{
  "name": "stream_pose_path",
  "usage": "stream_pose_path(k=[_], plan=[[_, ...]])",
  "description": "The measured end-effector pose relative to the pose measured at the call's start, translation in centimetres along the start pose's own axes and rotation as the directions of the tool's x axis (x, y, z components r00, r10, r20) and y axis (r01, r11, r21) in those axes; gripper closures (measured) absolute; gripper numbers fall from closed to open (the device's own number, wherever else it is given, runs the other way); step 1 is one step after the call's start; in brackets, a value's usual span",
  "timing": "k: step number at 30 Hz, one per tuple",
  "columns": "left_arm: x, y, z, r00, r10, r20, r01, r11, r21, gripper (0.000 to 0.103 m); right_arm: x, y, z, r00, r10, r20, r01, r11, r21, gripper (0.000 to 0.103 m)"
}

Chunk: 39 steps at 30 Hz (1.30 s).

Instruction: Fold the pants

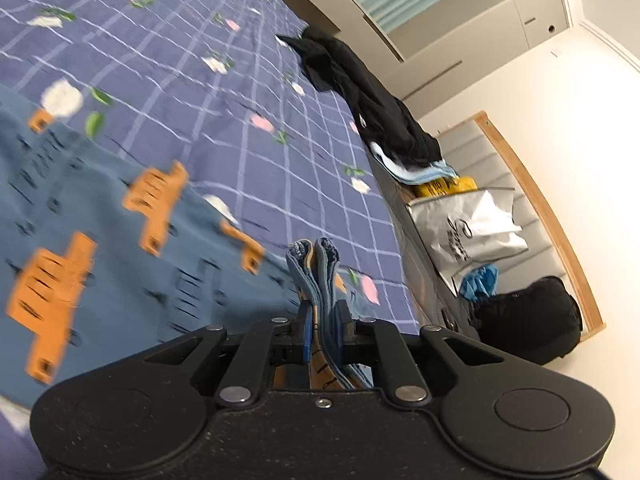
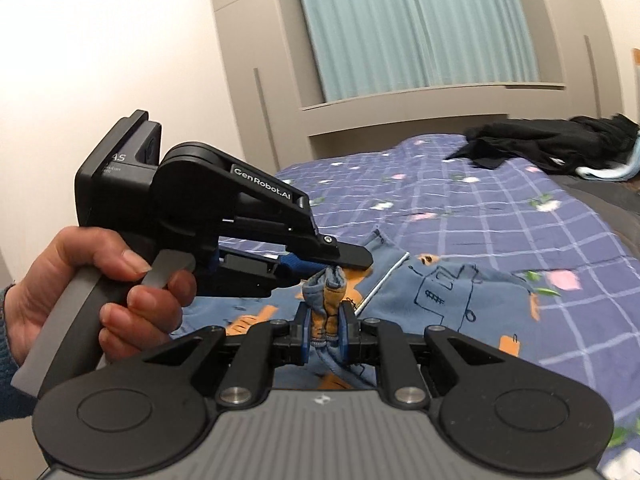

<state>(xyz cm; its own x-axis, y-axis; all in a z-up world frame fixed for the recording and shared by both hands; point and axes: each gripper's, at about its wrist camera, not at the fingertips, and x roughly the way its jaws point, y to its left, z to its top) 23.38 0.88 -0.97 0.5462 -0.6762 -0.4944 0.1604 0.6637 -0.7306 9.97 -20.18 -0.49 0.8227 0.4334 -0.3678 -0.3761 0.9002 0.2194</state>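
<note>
Bedroom, checked bedspread (image 1: 248, 92) under the work. Blue pants (image 1: 80, 208) spread beyond both grippers; left gripper (image 1: 323, 326) and right gripper (image 2: 325, 322) fingers each pinch a bunched edge, side by side. Likely mid-fold: next, carry both edges across, lay flat.

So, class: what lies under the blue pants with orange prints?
The blue pants with orange prints lie on a purple checked floral bedsheet. Both grippers pinch their edge; anything beneath the fabric is covered.
</note>
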Motion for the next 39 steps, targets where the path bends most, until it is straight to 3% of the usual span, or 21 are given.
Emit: stream_pose_path(k=[8,17,29,33,35,37,39], plan=[[-2.5,3.7,1.9,0.999,0.049,0.023,-0.049,0.999,-0.002,0.092,4.1,3.6,0.5,0.997,0.064,-0.046,-0.066,0.997,-0.050,0.087],[-2.5,7.5,1.6,0.995,0.099,0.007,-0.098,0.994,-0.042,0.092,7.3,5.5,-0.2,0.987,0.090,-0.134,-0.102,0.991,-0.082,0.087],[-1.9,8.2,1.2,0.990,0.142,-0.007,-0.142,0.990,-0.015,0.091,8.7,5.6,-0.8,0.980,0.080,-0.180,-0.095,0.993,-0.076,0.083],[-2.0,8.2,1.2,0.987,0.158,-0.004,-0.158,0.987,-0.014,0.084,8.6,5.5,-0.8,0.980,0.080,-0.184,-0.095,0.993,-0.071,0.079],[-2.3,8.4,1.3,0.986,0.165,-0.002,-0.165,0.986,-0.017,0.077,8.5,5.4,-0.8,0.980,0.079,-0.182,-0.093,0.993,-0.071,0.066],[-2.6,8.5,1.3,0.983,0.183,0.012,-0.183,0.983,-0.024,0.057,8.2,5.1,-0.8,0.981,0.077,-0.176,-0.091,0.993,-0.070,0.053],[-3.0,8.5,1.3,0.978,0.209,0.030,-0.208,0.978,-0.021,0.044,7.7,4.7,-0.7,0.984,0.072,-0.165,-0.084,0.994,-0.069,0.042]])
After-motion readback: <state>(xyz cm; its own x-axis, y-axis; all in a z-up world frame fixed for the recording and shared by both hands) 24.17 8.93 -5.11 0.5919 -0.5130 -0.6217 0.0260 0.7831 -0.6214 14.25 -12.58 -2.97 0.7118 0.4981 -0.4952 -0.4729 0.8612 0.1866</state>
